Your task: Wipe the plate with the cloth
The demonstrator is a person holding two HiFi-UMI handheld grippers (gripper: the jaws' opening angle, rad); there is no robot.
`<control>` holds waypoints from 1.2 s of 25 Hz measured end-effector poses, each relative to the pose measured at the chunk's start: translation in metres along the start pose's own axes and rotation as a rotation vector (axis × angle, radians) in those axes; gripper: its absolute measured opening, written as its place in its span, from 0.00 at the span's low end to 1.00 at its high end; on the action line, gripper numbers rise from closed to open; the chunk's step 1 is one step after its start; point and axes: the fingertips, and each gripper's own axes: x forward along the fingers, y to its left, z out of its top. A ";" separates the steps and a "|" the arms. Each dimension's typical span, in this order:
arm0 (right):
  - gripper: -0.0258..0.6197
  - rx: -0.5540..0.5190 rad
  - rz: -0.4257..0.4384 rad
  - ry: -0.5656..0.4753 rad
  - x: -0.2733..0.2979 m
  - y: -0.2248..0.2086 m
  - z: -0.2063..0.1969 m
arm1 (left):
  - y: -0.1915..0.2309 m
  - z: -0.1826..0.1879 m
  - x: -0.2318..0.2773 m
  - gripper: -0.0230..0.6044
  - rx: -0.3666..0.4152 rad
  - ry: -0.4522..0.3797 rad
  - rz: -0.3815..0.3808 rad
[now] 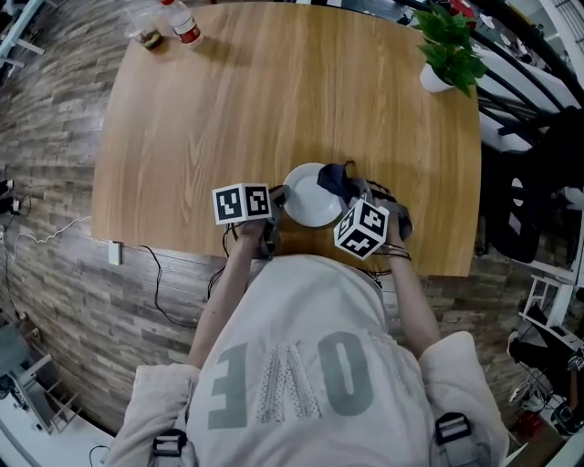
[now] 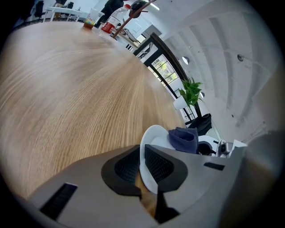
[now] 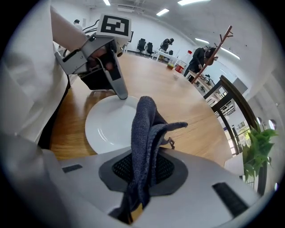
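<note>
A white plate (image 1: 308,196) lies on the wooden table near its front edge. My left gripper (image 1: 274,202) is shut on the plate's left rim (image 2: 143,161), the rim pinched between its dark pads. My right gripper (image 1: 351,193) is shut on a dark blue cloth (image 3: 144,147), which hangs bunched over the plate's (image 3: 107,127) right side. The cloth (image 2: 183,139) also shows over the plate's far rim in the left gripper view. Whether the cloth touches the plate I cannot tell.
The table (image 1: 228,119) carries a bottle (image 1: 182,23) and a small jar (image 1: 148,35) at the far left corner, and a potted plant (image 1: 449,50) at the far right. A person's torso fills the lower head view. People and desks stand in the far background.
</note>
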 end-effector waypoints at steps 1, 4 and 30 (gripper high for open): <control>0.13 -0.001 -0.007 -0.003 -0.003 0.001 0.000 | 0.000 0.000 0.000 0.10 0.005 0.000 0.002; 0.13 0.006 -0.038 -0.013 -0.009 -0.001 0.004 | 0.000 0.000 -0.001 0.10 -0.021 -0.007 -0.009; 0.13 0.049 0.069 0.022 -0.033 0.084 0.001 | -0.004 0.007 0.002 0.10 0.045 -0.076 0.044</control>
